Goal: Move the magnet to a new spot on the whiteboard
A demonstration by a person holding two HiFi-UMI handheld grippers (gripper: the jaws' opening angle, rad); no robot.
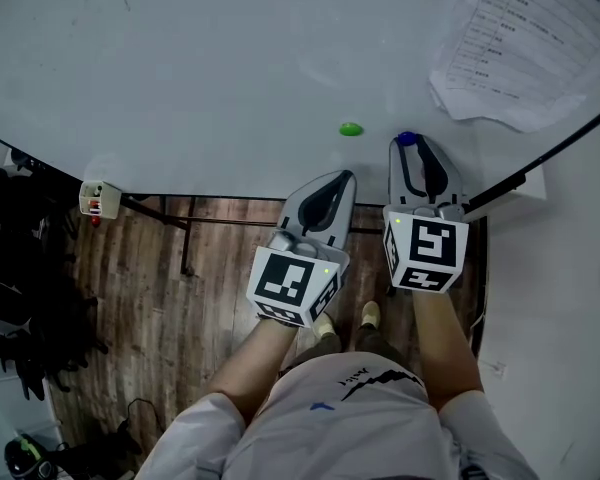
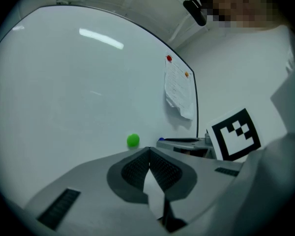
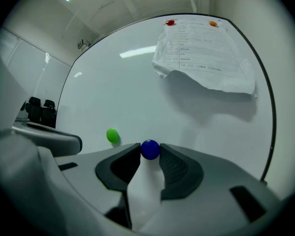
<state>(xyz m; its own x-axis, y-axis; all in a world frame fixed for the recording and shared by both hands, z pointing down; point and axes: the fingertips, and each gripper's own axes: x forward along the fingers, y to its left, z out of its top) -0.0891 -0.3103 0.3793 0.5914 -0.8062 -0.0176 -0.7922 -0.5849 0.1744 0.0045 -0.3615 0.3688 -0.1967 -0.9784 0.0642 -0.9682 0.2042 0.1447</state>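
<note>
Blue magnet clamped between right gripper jaws at whiteboard; left gripper jaws together, empty.

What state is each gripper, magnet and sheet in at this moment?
right gripper, shut on blue magnet.
left gripper, shut, empty.
blue magnet, clamped between the jaws at the whiteboard.
green magnet, stuck on whiteboard, untouched.
paper sheets, pinned by red magnet and orange magnet, lower edge curled.

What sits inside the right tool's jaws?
A blue magnet, pinched between the tips of the right tool. The whiteboard lies behind it; the magnet's back face, and whether it touches the board, is covered by the magnet itself.
</note>
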